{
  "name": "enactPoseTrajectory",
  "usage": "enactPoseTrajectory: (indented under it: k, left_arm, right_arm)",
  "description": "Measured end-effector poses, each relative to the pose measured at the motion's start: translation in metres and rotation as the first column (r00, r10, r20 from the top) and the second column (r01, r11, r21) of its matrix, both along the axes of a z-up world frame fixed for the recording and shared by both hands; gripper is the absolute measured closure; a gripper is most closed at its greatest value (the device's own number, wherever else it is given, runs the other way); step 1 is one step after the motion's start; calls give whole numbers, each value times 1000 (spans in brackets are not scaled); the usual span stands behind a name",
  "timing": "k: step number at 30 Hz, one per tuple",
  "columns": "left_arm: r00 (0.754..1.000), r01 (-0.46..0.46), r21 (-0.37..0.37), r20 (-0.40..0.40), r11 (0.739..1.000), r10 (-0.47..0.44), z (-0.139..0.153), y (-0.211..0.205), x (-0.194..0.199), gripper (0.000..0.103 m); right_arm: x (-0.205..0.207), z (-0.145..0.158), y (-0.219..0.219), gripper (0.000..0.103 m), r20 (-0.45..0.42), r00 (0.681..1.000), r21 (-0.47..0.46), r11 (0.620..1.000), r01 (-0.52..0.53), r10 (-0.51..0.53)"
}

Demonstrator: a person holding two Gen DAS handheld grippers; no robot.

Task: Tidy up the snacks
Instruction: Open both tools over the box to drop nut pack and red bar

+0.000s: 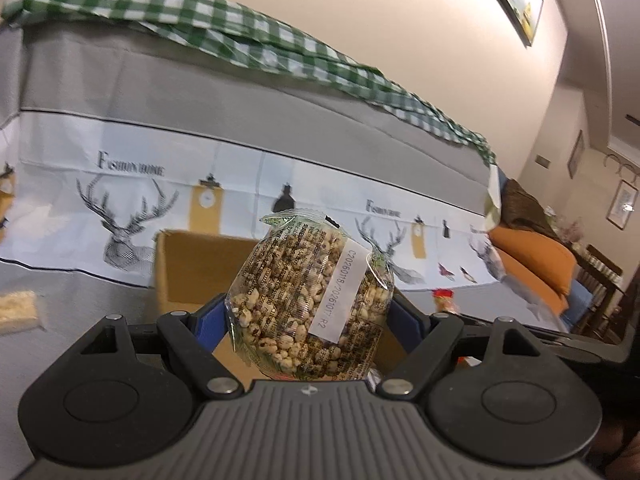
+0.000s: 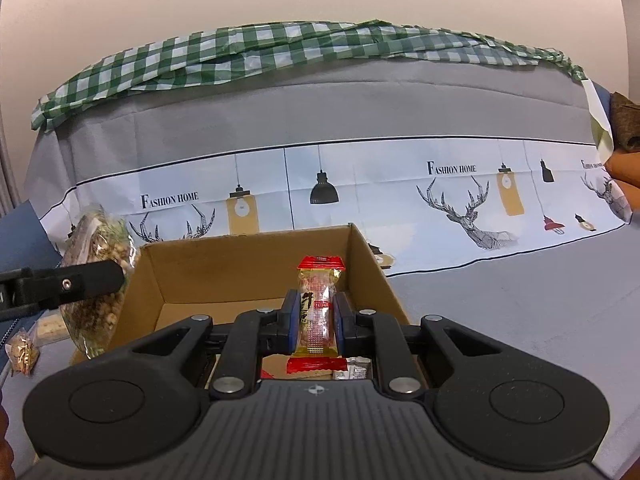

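Observation:
My left gripper point(image 1: 308, 314) is shut on a clear bag of puffed grain snack point(image 1: 304, 280) with a white date label, its blue pads pressing both sides. The bag hangs just left of an open cardboard box point(image 2: 240, 272), whose wall point(image 1: 188, 264) shows behind it. From the right wrist view the same bag point(image 2: 100, 240) and one left finger point(image 2: 80, 284) sit beside the box's left wall. My right gripper point(image 2: 316, 316) is shut on a slim red-and-clear snack packet point(image 2: 318, 300), held upright over the box's near part.
A silver-white packet point(image 2: 356, 370) lies in the box. A pale bar point(image 2: 48, 326) and a small snack bag point(image 2: 22, 354) lie on the grey cloth left of the box. Behind rises a deer-print cover point(image 2: 460, 200) topped by green check cloth point(image 2: 280, 52).

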State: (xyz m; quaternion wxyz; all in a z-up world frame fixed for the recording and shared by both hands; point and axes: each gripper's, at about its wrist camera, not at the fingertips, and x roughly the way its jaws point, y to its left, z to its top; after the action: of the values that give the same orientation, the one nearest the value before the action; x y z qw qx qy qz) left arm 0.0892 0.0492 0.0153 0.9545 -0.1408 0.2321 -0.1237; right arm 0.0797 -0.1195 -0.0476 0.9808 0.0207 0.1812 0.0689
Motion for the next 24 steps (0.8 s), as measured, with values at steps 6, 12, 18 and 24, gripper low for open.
enactPoseTrajectory:
  k: [6,12,18,24]
  left_arm:
    - [999,38,-12,-4,999,-38,-1,-4,1,17]
    - [999,46,-9,-3,999,-46,-2,-5,0,17]
    - [999,46,-13,-10,999,-46,-2,-5,3,17]
    - [999,52,-9,-13,999,-52,-3,-7,4,17]
  right_arm:
    - [3,0,3,85,-8,1000,-7,1000,12,-12]
    - [4,0,6,85,-11,1000,-10,1000,13,-13]
    - [4,-1,7,85,-14,1000,-16,1000,15,-15]
    - [5,-1,6,85,-20,1000,-13,1000,23,-23]
